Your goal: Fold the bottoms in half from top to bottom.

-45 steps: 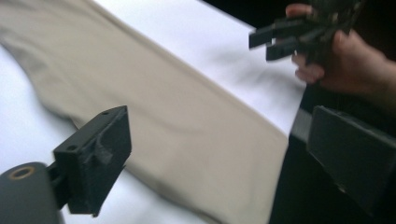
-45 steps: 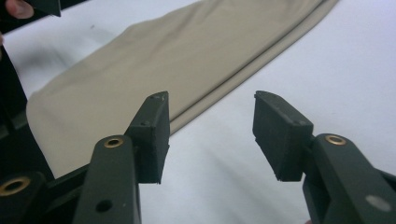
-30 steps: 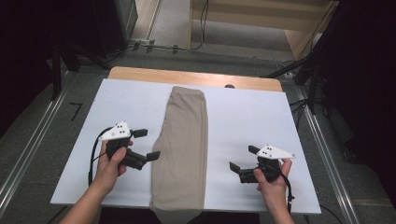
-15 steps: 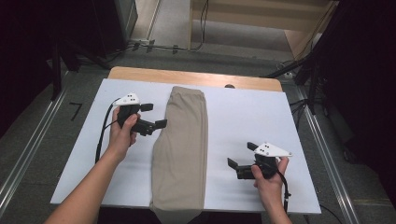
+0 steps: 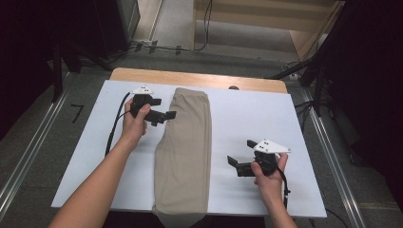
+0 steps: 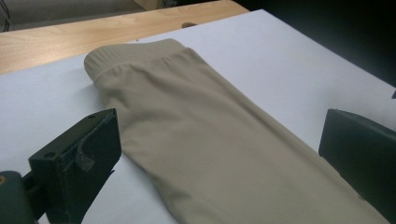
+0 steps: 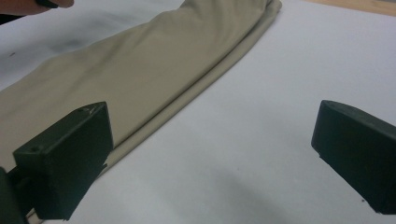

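Meanwhile, at the left of the desk (image 5: 85,156), I hold my left hand-held gripper (image 5: 166,115) with its jaws spread wide and nothing between them, its tips right at the left edge of the folded beige leggings (image 5: 185,147), up near the waistband (image 6: 135,55). I judge it sits there to pinch that top end, since the ribbed waistband lies just ahead of the jaws in the left gripper view.

Centre frame, the leggings lie flat on the white sheet (image 5: 247,114), folded lengthwise into one narrow strip. Their long axis runs from the near edge of the desk to the far edge, waistband pointing away from me and the leg ends hanging slightly over the near edge.

To the right, my right hand-held gripper (image 5: 236,165) is likewise released and empty, jaws facing the garment's right fold but a little apart from it, over bare sheet. I judge it is waiting level with the lower legs to take the other end once the fold starts.
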Action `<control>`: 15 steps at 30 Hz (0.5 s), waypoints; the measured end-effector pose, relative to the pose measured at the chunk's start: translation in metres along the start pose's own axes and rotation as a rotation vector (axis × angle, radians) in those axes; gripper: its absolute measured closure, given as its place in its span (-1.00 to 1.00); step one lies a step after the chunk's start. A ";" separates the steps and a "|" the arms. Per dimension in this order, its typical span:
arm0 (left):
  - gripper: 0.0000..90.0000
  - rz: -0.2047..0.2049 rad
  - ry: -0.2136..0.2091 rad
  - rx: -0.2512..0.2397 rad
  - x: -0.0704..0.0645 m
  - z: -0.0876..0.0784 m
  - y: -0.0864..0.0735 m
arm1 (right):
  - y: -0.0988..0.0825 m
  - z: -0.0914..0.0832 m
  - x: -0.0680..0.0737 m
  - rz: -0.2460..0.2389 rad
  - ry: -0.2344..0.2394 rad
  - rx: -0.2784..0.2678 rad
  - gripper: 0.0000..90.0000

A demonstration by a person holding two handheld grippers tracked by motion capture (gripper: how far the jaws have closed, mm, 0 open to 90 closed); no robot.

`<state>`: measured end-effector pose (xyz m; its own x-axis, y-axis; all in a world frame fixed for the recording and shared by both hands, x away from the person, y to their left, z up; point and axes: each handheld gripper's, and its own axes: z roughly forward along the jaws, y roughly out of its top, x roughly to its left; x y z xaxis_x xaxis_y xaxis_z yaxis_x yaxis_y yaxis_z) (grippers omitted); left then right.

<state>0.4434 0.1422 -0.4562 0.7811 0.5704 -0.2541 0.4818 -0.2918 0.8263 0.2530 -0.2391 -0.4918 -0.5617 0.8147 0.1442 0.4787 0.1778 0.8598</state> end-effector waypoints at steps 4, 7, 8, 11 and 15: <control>-1.00 -0.018 0.016 0.015 0.008 0.011 0.002 | 0.011 0.012 -0.006 0.000 0.014 -0.004 -1.00; -1.00 -0.020 0.030 0.040 0.013 0.020 0.004 | 0.021 0.023 -0.013 0.005 0.013 -0.004 -1.00; -1.00 -0.025 0.026 0.043 0.015 0.023 0.005 | 0.025 0.028 -0.017 0.008 0.012 -0.006 -1.00; -1.00 -0.051 0.027 0.049 0.020 0.030 0.004 | 0.034 0.042 -0.024 0.012 0.015 -0.007 -1.00; -0.85 -0.059 0.050 0.093 0.026 0.039 0.003 | 0.047 0.066 -0.034 0.031 0.031 0.021 -1.00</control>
<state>0.4804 0.1263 -0.4801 0.7308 0.6255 -0.2733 0.5629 -0.3257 0.7597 0.3395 -0.2221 -0.4889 -0.5670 0.8025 0.1856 0.5100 0.1650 0.8442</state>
